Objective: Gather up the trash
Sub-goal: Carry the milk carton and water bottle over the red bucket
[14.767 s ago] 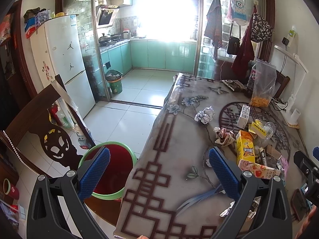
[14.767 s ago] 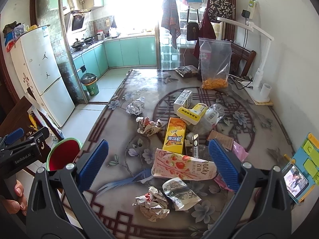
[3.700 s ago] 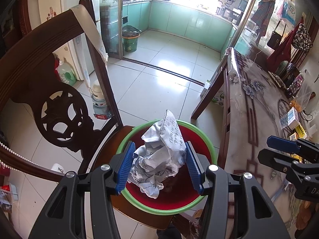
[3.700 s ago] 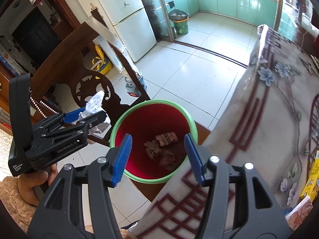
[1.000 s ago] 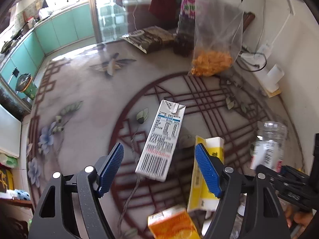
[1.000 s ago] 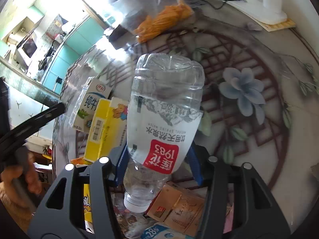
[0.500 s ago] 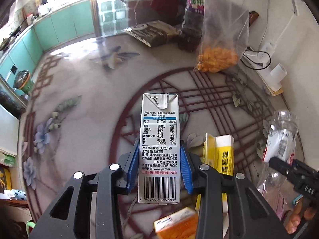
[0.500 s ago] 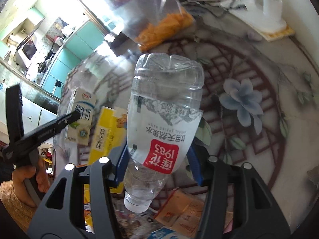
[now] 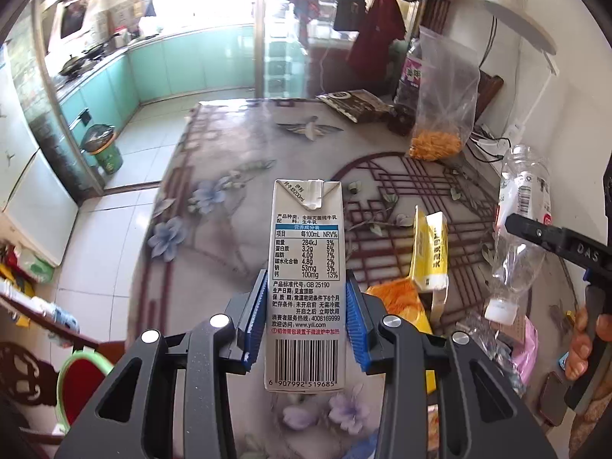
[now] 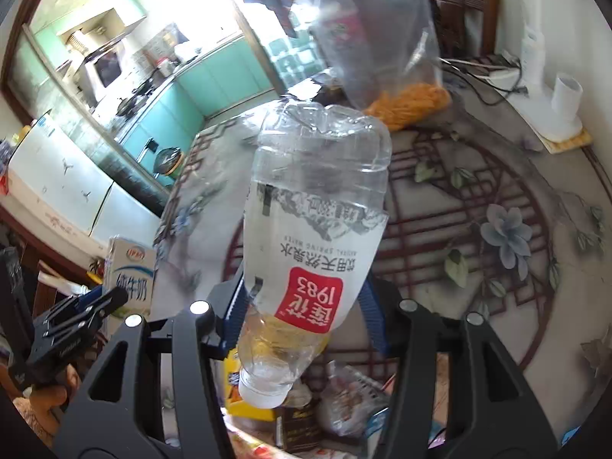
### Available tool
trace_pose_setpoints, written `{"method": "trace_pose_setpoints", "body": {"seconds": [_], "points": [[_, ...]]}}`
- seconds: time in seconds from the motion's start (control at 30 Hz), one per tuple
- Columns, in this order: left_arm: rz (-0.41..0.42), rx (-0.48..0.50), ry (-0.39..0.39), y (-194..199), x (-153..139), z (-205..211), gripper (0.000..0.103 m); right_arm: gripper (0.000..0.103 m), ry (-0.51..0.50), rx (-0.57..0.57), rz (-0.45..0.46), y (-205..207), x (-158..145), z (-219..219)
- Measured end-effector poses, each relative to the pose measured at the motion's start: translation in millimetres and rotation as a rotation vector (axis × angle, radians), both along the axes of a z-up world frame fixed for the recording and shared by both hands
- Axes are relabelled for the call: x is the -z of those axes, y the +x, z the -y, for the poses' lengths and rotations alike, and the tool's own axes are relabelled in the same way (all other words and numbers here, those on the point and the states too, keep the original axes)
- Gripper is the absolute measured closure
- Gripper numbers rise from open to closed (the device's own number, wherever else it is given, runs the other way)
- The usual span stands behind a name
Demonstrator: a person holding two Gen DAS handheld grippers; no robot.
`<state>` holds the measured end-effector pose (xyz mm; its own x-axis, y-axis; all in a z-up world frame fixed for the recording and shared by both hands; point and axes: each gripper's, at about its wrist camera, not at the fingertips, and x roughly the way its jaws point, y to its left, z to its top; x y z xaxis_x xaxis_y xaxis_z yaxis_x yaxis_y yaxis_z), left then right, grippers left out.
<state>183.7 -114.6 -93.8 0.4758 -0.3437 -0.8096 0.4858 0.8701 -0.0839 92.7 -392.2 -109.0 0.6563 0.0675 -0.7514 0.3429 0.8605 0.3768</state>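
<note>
Left tongs pinch a milk carton by its lower half, blue pads flat on both narrow sides, carton upright and lifted clear of the table. Right tongs pinch an empty water bottle around the label, cap end toward the camera, base pointing away, also off the table. Both grips look square, no visible slip.

Step in hand, as I read it: carry both items to the red bin with the green rim, low at the left edge of the left view, beside the table edge (only part of it shows).

To do it well: keep both tongs pressed through the swing, the bottle is thin and crushable so it could squirt out if the grip changes. Bring each item over the bin's mouth before letting go, one after the other so the tongs don't collide. Drop from low, the carton is light and may bounce off the rim.

More trash is left on the table: yellow carton, orange pack, wrappers near the right hand.
</note>
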Motion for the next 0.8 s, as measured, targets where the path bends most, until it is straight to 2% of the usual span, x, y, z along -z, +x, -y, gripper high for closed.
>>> {"method": "trace_pose_setpoints", "body": {"seconds": [0.2, 0.37, 0.57, 0.8], "points": [[0.031, -0.079, 0.002, -33, -7, -49, 0.068, 0.052, -0.03, -0.063, 0.021, 0, -17, -32], [0.019, -0.141, -0.004, -49, -3, -81, 0.068, 0.052, -0.037, -0.114, 0.032, -1, -25, -60], [0.017, -0.212, -0.017, -59, -1, -117, 0.068, 0.052, -0.037, -0.183, 0.027, 3, -27, -96], [0.017, -0.249, -0.026, -64, 1, -145, 0.068, 0.052, -0.045, -0.246, 0.019, 6, -27, -136]]}}
